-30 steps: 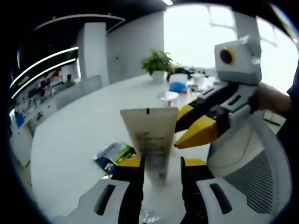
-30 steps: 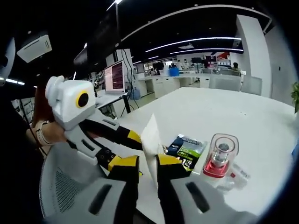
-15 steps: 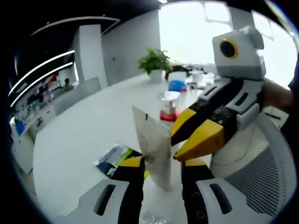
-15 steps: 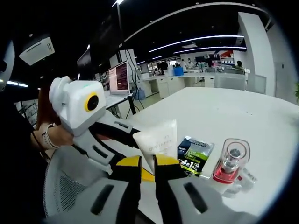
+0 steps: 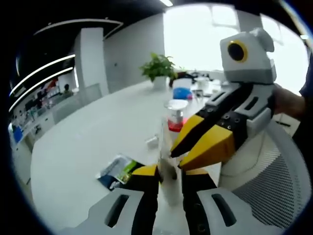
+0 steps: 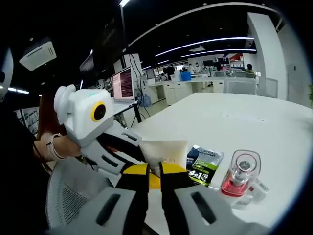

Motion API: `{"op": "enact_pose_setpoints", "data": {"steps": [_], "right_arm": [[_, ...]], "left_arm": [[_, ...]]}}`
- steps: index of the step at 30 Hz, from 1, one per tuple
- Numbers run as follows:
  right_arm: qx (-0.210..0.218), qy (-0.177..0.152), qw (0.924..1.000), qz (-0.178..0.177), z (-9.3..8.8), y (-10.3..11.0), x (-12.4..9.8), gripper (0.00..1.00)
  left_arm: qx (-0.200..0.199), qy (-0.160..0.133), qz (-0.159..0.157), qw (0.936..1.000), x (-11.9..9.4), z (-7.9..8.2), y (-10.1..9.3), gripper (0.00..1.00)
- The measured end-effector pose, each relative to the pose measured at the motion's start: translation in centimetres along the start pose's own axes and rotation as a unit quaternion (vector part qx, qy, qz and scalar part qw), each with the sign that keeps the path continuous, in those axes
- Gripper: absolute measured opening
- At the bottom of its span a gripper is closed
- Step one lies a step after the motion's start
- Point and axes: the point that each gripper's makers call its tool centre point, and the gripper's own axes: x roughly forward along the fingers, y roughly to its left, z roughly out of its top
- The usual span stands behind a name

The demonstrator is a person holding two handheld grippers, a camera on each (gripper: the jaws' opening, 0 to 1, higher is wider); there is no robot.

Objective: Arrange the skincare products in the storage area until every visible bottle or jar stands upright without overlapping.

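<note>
Both grippers, left [image 5: 170, 172] & right [image 6: 153, 169], clamp the cream tube [image 6: 164, 150] above bench [image 6: 234, 122] near edge. Free one pair of fingers, then stand tube upright beside pink-based jar [image 6: 239, 177], clear of sachet [image 6: 204, 164].

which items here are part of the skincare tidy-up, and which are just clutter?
Job items:
- cream tube, pinched between both grippers: left gripper, right gripper
- red-based clear bottle, upright on the white table
- dark sachet, lying flat

Just lying about:
- potted plant
- blue item by the plant
- mesh chair
</note>
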Motion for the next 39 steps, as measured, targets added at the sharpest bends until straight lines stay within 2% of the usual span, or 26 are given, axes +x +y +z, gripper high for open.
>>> {"op": "enact_pose_setpoints", "data": {"steps": [7, 10, 12, 17, 25, 29, 34, 39], "right_arm": [[-0.003, 0.001, 0.9999, -0.012, 0.0, -0.6, -0.5, 0.10], [-0.004, 0.003, 0.9998, -0.019, -0.2, -0.9, -1.2, 0.10], [0.000, 0.005, 0.9997, -0.025, -0.5, -1.3, -1.6, 0.11], [0.002, 0.012, 0.9990, -0.043, -1.0, -2.2, -2.7, 0.13], [-0.001, 0.027, 0.9972, -0.070, -1.9, -3.3, -4.5, 0.15], [0.007, 0.030, 0.9954, -0.091, -2.2, -4.6, -5.4, 0.16], [0.012, 0.027, 0.9940, -0.105, -2.3, -5.4, -6.2, 0.15], [0.016, 0.026, 0.9931, -0.113, -2.4, -5.9, -6.6, 0.16]], "left_arm": [[0.015, -0.009, -0.033, 0.9993, 0.0, 0.1, -0.1, 0.11], [0.018, -0.012, -0.047, 0.9986, 0.0, 0.1, -0.1, 0.11], [0.036, -0.017, -0.058, 0.9975, 0.1, 0.2, -0.3, 0.11], [0.036, -0.021, -0.074, 0.9964, 0.1, 0.2, -0.2, 0.10], [0.058, -0.025, -0.104, 0.9926, 0.5, 0.4, -0.2, 0.09], [0.059, -0.026, -0.107, 0.9921, 0.7, 0.5, -0.4, 0.09], [0.046, -0.041, -0.113, 0.9917, 1.1, 0.6, -0.4, 0.09], [0.050, -0.044, -0.117, 0.9909, 1.4, 0.8, -0.5, 0.08]]}}
